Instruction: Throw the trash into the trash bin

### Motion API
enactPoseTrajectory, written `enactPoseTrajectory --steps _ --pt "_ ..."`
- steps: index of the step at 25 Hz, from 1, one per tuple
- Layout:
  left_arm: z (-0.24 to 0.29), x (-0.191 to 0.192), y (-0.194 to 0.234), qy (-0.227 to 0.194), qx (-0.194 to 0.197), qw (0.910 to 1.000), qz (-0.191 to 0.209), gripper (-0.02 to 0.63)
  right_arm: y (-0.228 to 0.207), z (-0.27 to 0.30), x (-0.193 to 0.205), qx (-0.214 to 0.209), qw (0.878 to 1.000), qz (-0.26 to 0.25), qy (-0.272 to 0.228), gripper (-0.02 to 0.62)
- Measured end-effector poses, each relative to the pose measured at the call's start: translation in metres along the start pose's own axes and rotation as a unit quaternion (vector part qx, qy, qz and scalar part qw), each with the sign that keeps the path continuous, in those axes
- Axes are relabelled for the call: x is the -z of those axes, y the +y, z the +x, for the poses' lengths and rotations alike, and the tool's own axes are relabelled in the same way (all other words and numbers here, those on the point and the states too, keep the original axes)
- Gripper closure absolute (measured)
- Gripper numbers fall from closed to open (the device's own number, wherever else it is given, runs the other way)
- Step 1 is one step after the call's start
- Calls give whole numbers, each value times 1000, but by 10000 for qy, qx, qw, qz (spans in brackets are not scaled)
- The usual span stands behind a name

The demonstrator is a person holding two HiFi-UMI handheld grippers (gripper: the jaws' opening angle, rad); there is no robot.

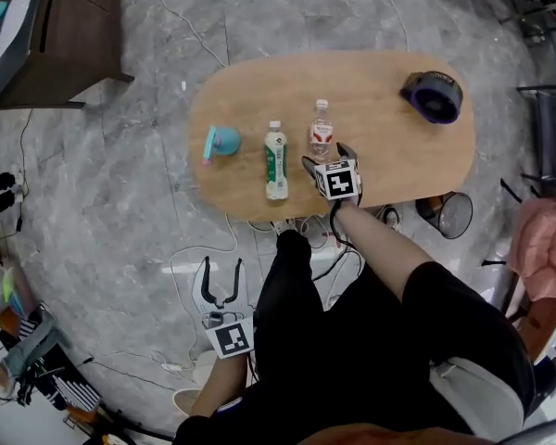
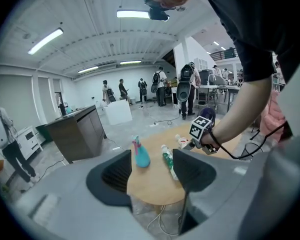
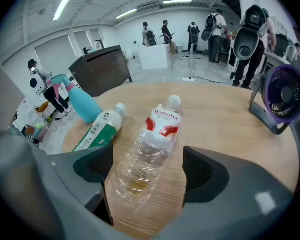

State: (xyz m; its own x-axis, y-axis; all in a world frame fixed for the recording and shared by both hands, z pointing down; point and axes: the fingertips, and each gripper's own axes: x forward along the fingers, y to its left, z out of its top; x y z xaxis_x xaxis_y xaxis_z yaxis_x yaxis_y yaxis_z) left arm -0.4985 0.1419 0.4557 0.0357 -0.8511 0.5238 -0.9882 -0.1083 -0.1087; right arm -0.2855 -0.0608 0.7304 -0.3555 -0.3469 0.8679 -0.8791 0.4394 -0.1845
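A clear water bottle with a red label lies on the oval wooden table. My right gripper is down over its near end, and in the right gripper view the bottle lies between the open jaws without being pressed. To its left lies a green-and-white bottle, also seen as the green-and-white bottle. A black mesh bin stands on the floor by the table's near right edge. My left gripper hangs open and empty above the floor, short of the table.
A teal spray bottle stands at the table's left end and a purple fan at its right end. Cables run over the floor under the near edge. A dark cabinet stands at the far left. Several people stand far back in the room.
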Motion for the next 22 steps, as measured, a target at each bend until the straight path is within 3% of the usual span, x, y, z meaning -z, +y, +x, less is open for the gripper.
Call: enactPoseTrajectory --steps 4,8,12,22 --pt "-4 10 14 165 31 9999 2 336 2 12 5 113 9998 -67 146 134" --pt "-4 15 23 186 52 9998 45 337 3 18 5 215 9995 -109 210 235" --pt "-2 12 20 151 137 9998 73 337 2 11 4 198 9996 -144 153 254" --pt "16 -8 -12 75 474 9982 359 336 -11 -45 -11 -238 9972 250 -666 268"
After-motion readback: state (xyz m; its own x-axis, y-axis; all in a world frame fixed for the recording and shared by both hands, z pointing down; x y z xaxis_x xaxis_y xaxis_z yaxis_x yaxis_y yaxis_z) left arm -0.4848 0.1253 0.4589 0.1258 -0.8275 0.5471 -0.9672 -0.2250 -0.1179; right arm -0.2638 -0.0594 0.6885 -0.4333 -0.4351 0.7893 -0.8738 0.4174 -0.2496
